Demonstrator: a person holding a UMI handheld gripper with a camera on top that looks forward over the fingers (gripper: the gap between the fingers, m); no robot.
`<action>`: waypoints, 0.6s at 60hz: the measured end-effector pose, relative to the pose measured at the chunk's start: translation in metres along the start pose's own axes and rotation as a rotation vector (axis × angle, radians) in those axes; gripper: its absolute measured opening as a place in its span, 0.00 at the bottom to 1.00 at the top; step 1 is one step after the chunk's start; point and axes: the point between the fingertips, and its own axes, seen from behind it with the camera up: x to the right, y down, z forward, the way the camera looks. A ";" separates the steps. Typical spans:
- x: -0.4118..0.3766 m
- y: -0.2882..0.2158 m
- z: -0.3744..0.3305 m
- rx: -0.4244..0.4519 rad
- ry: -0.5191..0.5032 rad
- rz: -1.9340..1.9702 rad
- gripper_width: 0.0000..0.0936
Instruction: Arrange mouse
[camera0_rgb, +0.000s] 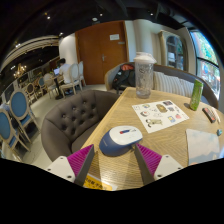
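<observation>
A blue-and-white mouse (121, 139) lies flat on the wooden table (170, 138).

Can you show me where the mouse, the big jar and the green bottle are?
mouse (121, 138): gripper view, middle of its white-and-blue top.
jar (144, 76): gripper view, middle of its clear body.
green bottle (196, 95): gripper view, middle of its side.

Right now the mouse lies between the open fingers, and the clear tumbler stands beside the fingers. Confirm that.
Not quite. The gripper view shows the mouse between the open gripper fingers, but the clear tumbler stands far beyond them, across the table.
</observation>
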 end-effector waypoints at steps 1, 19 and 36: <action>0.001 -0.001 0.003 -0.004 0.004 0.000 0.90; 0.007 -0.026 0.043 -0.042 0.107 0.034 0.90; 0.014 -0.031 0.051 -0.007 0.160 0.041 0.73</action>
